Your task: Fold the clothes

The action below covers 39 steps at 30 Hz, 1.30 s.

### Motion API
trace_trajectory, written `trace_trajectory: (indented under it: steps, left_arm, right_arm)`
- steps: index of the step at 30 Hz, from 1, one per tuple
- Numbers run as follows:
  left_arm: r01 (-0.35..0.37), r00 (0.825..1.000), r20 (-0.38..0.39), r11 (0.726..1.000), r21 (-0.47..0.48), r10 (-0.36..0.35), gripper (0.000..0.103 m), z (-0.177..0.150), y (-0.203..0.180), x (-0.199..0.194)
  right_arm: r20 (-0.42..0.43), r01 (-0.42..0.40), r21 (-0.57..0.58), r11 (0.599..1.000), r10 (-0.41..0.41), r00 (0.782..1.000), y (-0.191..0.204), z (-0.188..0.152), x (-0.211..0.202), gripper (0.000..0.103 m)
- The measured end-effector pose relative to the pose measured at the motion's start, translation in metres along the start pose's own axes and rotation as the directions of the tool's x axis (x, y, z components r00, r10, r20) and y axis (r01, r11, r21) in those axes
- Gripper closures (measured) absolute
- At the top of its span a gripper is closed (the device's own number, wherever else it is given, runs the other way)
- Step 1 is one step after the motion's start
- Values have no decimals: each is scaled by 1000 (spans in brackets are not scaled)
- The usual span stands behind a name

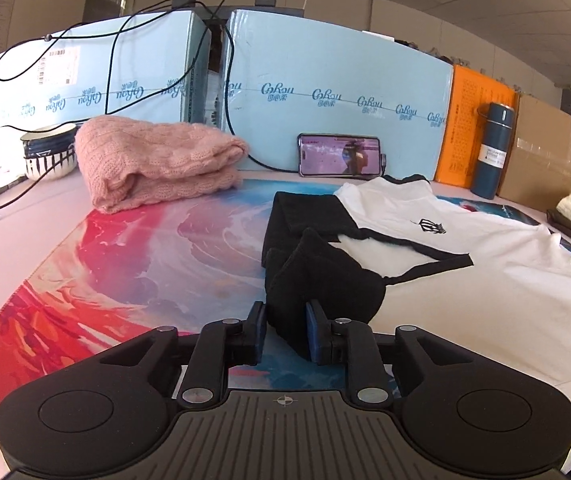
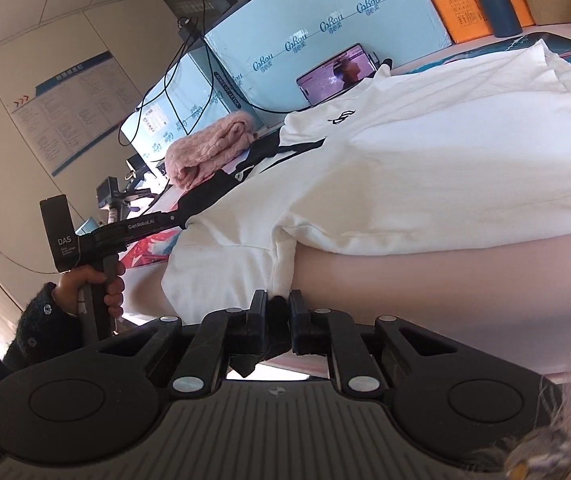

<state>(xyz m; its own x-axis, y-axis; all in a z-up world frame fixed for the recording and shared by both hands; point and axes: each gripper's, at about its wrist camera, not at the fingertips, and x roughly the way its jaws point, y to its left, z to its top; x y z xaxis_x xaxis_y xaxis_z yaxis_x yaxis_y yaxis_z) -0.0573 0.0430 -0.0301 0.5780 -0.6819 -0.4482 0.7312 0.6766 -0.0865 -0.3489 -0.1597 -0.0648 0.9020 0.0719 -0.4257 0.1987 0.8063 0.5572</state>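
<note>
A white T-shirt (image 1: 465,264) with black sleeves and black trim lies across a colourful mat (image 1: 157,256). In the left wrist view my left gripper (image 1: 287,320) is shut on the bunched black sleeve (image 1: 325,280), which is lifted and folded toward the shirt's body. In the right wrist view, which is strongly tilted, my right gripper (image 2: 278,308) is shut on the T-shirt (image 2: 425,152) at its near edge, where white cloth and a dark scrap sit between the fingers. The left gripper (image 2: 177,222), held by a hand (image 2: 93,284), shows there with its tip at the black sleeve.
A folded pink knitted sweater (image 1: 157,160) lies at the mat's far left, beside stacked bowls (image 1: 49,152). A phone (image 1: 339,156) leans on light blue boxes (image 1: 325,80) with cables. A dark blue bottle (image 1: 493,148) and an orange box (image 1: 469,128) stand at the back right.
</note>
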Motion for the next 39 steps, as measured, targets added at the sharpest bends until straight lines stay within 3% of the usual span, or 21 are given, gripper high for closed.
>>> trace_trajectory:
  steps: [2,3,4,7,8,9,11,13,17,20,22,24,28,30,32,33,34,35,36,38,39]
  left_arm:
    - [-23,998,51,1000,8,23,38,-3,1,-13]
    - [-22,996,90,1000,18,21,33,-4,1,-21]
    - [-12,992,125,999,35,8,31,-6,0,-29]
    - [124,972,179,980,152,-151,26,-15,-16,-48]
    - [167,960,192,967,193,-204,23,-18,-22,-54]
    - [209,945,203,950,234,-257,23,-22,-27,-61]
    - [286,906,217,905,315,-362,23,-28,-38,-73]
    - [354,860,217,846,398,-462,23,-34,-50,-85]
    - [453,797,95,694,560,-597,23,-52,-87,-92]
    - [508,762,57,651,565,-644,23,-64,-105,-91]
    - [514,761,47,645,566,-648,23,-74,-115,-86]
    - [484,777,58,654,581,-626,23,-82,-121,-82]
    - [317,835,188,731,604,-518,23,-101,-125,-75]
    - [255,851,235,761,597,-469,28,-102,-124,-74]
    - [263,853,244,783,564,-462,78,-94,-117,-73]
    - [267,853,249,793,547,-458,87,-90,-114,-72]
    - [268,852,257,801,535,-456,93,-86,-109,-72]
    - [268,848,270,809,524,-456,93,-82,-105,-73]
    - [268,846,281,816,512,-454,93,-78,-101,-74]
    - [267,844,300,833,484,-444,93,-69,-94,-75]
    - [273,843,303,839,470,-444,93,-65,-90,-74]
  right_arm:
    - [-1,-54,25,998,55,999,-3,-1,0,67]
    - [-2,-71,27,997,71,997,-2,-1,1,58]
    - [-3,-86,29,996,86,996,-1,-1,2,56]
    - [-33,-85,2,996,85,996,4,0,10,57]
    - [-45,-90,-2,996,90,995,5,0,12,65]
    - [-44,-107,13,994,107,993,3,1,12,81]
    - [-38,-143,49,988,145,989,-1,3,13,92]
    - [-30,-179,84,980,182,983,-5,5,13,94]
    - [22,-280,195,940,281,959,-14,19,15,94]
    - [54,-335,279,900,334,941,-19,30,20,94]
    - [82,-394,350,850,391,917,-22,33,25,94]
    - [109,-433,411,802,428,897,-26,34,29,94]
    - [163,-481,542,690,475,865,-39,33,36,94]
    - [151,-465,508,725,457,877,-36,34,31,94]
    - [137,-445,465,765,434,890,-33,35,25,92]
    - [131,-434,443,784,423,897,-31,35,22,90]
    - [124,-423,421,802,411,903,-29,36,20,89]
    - [119,-411,398,820,399,909,-27,36,17,76]
    - [107,-372,340,864,358,928,-22,38,10,50]
    - [120,-227,133,965,212,970,-6,36,-12,44]
    - [138,-146,28,989,140,980,2,36,-22,43]
